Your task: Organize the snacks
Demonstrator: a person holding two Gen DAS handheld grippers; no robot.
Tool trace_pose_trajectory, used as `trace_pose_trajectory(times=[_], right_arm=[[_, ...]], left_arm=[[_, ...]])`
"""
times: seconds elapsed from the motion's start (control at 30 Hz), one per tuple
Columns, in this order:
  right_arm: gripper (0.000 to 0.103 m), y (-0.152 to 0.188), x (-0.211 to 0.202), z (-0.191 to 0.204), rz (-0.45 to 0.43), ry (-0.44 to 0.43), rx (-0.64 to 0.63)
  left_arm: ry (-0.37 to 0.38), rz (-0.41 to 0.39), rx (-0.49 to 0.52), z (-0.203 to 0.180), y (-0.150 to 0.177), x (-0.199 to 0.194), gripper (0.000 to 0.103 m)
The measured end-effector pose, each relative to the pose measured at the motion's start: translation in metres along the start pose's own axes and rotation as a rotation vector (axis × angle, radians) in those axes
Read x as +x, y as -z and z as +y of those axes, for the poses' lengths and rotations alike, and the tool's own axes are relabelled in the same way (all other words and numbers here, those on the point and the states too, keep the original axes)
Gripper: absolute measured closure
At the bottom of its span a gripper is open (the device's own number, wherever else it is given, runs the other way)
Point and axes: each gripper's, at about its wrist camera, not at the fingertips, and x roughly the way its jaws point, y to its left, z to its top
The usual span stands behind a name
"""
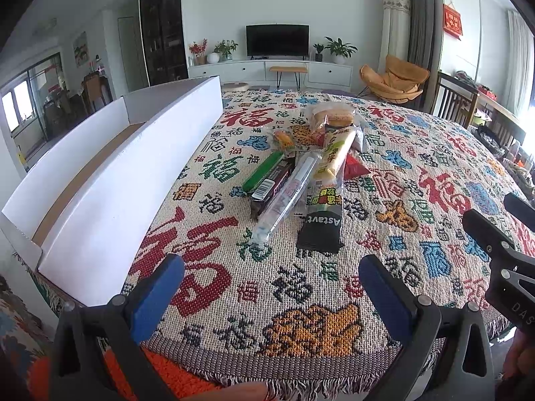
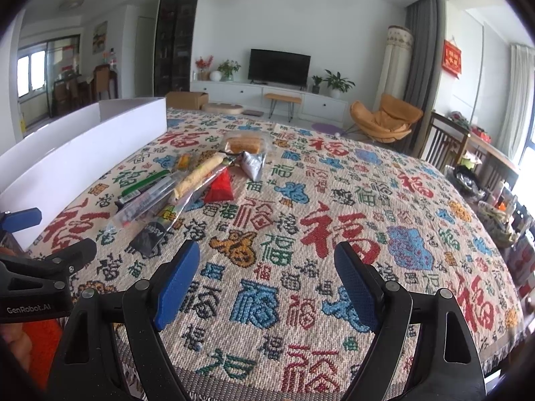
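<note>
**Two open grippers before a snack pile**

Left gripper (image 1: 271,274) and right gripper (image 2: 267,260) hover empty, jaws spread, above the patterned cloth (image 1: 301,300). Snacks (image 1: 301,173) overlap mid-table beside the white box (image 1: 110,200); lower wrappers are partly hidden, labels mostly illegible.

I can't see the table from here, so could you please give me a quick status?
Left tool and right tool open, empty. Snack pile untouched beside the white box. Nothing in the way.
</note>
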Motion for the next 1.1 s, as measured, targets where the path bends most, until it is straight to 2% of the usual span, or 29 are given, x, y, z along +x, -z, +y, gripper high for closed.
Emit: trace_pose_trajectory(times=[1.1], right_arm=[[0.018, 0.0030, 0.0036, 0.0034, 0.014, -0.009, -0.003]], left_arm=[[0.001, 0.006, -0.002, 0.0005, 0.0004, 0.0008, 0.000]])
